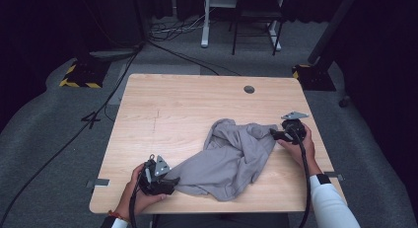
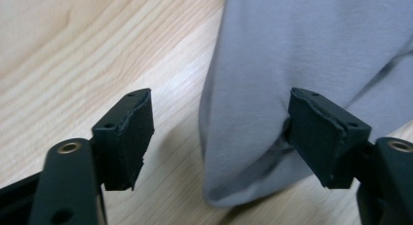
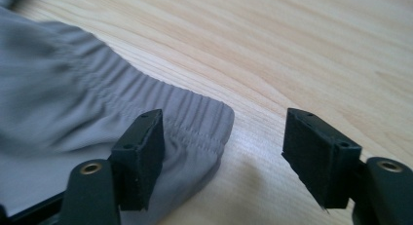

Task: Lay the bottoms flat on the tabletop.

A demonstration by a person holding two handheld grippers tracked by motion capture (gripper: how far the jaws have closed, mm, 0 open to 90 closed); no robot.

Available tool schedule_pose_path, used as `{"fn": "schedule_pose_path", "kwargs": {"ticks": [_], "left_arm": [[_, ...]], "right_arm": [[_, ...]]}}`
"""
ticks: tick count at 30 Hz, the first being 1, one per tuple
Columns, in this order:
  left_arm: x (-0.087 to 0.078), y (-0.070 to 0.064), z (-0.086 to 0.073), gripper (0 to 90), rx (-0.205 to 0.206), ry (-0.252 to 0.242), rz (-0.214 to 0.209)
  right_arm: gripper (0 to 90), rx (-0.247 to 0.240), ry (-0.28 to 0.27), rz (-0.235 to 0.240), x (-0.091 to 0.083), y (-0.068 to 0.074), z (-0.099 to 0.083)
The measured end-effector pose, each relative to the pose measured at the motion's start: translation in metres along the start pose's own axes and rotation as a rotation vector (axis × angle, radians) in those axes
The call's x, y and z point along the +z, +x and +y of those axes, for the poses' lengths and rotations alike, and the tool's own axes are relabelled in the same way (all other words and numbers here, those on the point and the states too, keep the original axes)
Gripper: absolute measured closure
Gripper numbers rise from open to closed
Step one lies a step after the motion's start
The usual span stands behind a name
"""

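While both pairs of fingers stand apart and grasp nothing, your hold on the crumpled grey fabric garment [image 1: 229,156] is not yet made. It lies on the light wooden tabletop [image 1: 177,104], towards the near right corner, bunched in the middle with one end trailing to the near edge. Your left gripper [image 1: 165,182] sits at that near end; in the left gripper view a rounded fold of cloth [image 2: 253,152] lies between its fingers [image 2: 127,137], touching the right one. Your right gripper [image 1: 276,134] is at the far right end, where the elastic-gathered hem [image 3: 195,122] lies just inside its left finger.

Closing now, I judge, could catch only the outer layer on the left, so the bulk slides free when lifted. On the right the hem barely reaches between the fingers; they may shut beside it and pinch nothing, or nip the edge and let it slip.

Count: one garment, two grippers, one tabletop.
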State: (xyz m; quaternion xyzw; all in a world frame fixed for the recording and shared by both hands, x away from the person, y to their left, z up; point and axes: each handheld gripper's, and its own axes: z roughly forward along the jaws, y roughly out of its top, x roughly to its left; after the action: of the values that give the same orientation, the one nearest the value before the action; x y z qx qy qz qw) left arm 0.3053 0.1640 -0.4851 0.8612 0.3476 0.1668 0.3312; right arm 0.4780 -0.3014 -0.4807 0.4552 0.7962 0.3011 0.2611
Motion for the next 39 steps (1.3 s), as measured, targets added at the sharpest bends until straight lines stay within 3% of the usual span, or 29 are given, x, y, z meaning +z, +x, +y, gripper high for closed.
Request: {"fn": "schedule_pose_path", "kwargs": {"ticks": [1, 2, 5, 7, 8, 9, 10, 11, 14, 15, 17, 19, 20, 22, 23, 24, 26, 27, 28, 29, 30, 31, 34, 35, 39], "left_arm": [[-0.001, -0.004, 0.005, 24.7, 0.004, -0.025, -0.027], [0.001, -0.013, 0.018, 24.0, 0.043, -0.05, -0.05], [0.011, -0.026, 0.038, 24.4, 0.102, -0.067, -0.068], [0.016, -0.03, 0.044, 25.1, 0.123, -0.07, -0.063], [0.027, -0.034, 0.057, 25.9, 0.169, -0.066, -0.045], [0.033, -0.034, 0.063, 27.2, 0.179, -0.064, -0.039], [0.033, -0.034, 0.063, 28.8, 0.179, -0.064, -0.039], [0.043, -0.029, 0.073, 31.4, 0.161, -0.066, -0.036], [0.054, -0.02, 0.08, 36.2, 0.136, -0.061, -0.027], [0.064, -0.01, 0.082, 37.6, 0.093, -0.047, -0.076], [0.072, -0.007, 0.082, 39.3, 0.087, -0.024, -0.065], [0.077, -0.007, 0.078, 42.8, 0.116, 0.01, -0.045], [0.078, -0.006, 0.076, 45.0, 0.148, 0.029, -0.02], [0.073, -0.002, 0.073, 52.6, 0.142, 0.031, -0.028], [0.073, -0.002, 0.073, 55.0, 0.142, 0.031, -0.028], [0.068, 0.003, 0.067, 58.3, 0.146, 0.045, -0.002], [0.065, 0.007, 0.064, 63.9, 0.136, 0.046, -0.016], [0.06, 0.016, 0.056, 64.4, 0.098, 0.044, -0.024], [0.06, 0.016, 0.056, 64.4, 0.098, 0.044, -0.024], [0.054, 0.022, 0.05, 64.3, 0.07, 0.046, -0.01], [0.054, 0.022, 0.05, 64.2, 0.07, 0.046, -0.01], [0.048, 0.028, 0.043, 63.6, 0.046, 0.049, -0.009], [0.041, 0.031, 0.035, 62.9, 0.025, 0.048, -0.013], [0.033, 0.033, 0.026, 63.0, 0.006, 0.051, -0.016], [0.022, 0.03, 0.014, 62.5, -0.021, 0.052, -0.01]], "right_arm": [[31.8, -0.013, -0.013, 0.031, -0.013, 0.001, -0.001], [32.3, -0.01, -0.03, 0.055, -0.02, 0.003, -0.003], [34.3, -0.054, -0.068, 0.143, -0.037, 0.016, -0.009], [35.6, -0.077, -0.068, 0.166, -0.04, 0.023, -0.011], [37.1, -0.13, -0.058, 0.206, -0.043, 0.037, -0.015], [37.9, -0.153, -0.055, 0.223, -0.043, 0.043, -0.017], [37.9, -0.153, -0.055, 0.223, -0.043, 0.043, -0.017], [40.1, -0.19, -0.047, 0.246, -0.04, 0.051, -0.018], [41.8, -0.183, -0.028, 0.263, -0.029, 0.055, -0.018], [41.8, -0.182, -0.02, 0.269, -0.025, 0.055, -0.018], [41.9, -0.181, 0.001, 0.27, -0.018, 0.056, -0.02], [41.9, -0.164, -0.003, 0.282, -0.016, 0.053, -0.02], [42.3, -0.164, -0.002, 0.272, -0.015, 0.052, -0.019], [43.1, -0.148, 0.024, 0.225, -0.013, 0.047, -0.017], [43.1, -0.148, 0.024, 0.225, -0.013, 0.047, -0.017], [43.1, -0.119, 0.03, 0.186, -0.012, 0.038, -0.017], [43.1, -0.096, 0.032, 0.167, -0.011, 0.032, -0.018], [43.1, -0.062, 0.038, 0.134, -0.011, 0.021, -0.02], [43.1, -0.062, 0.038, 0.134, -0.011, 0.021, -0.02], [43.1, -0.03, 0.042, 0.096, -0.011, 0.01, -0.022], [43.1, -0.03, 0.042, 0.096, -0.011, 0.01, -0.022], [43.1, -0.01, 0.039, 0.07, -0.011, 0.001, -0.025], [43.1, -0.001, 0.041, 0.056, -0.012, -0.004, -0.026], [43.2, -0.003, 0.048, 0.03, -0.013, -0.006, -0.026], [44.0, 0.004, 0.04, -0.001, -0.013, -0.009, -0.028]]}}
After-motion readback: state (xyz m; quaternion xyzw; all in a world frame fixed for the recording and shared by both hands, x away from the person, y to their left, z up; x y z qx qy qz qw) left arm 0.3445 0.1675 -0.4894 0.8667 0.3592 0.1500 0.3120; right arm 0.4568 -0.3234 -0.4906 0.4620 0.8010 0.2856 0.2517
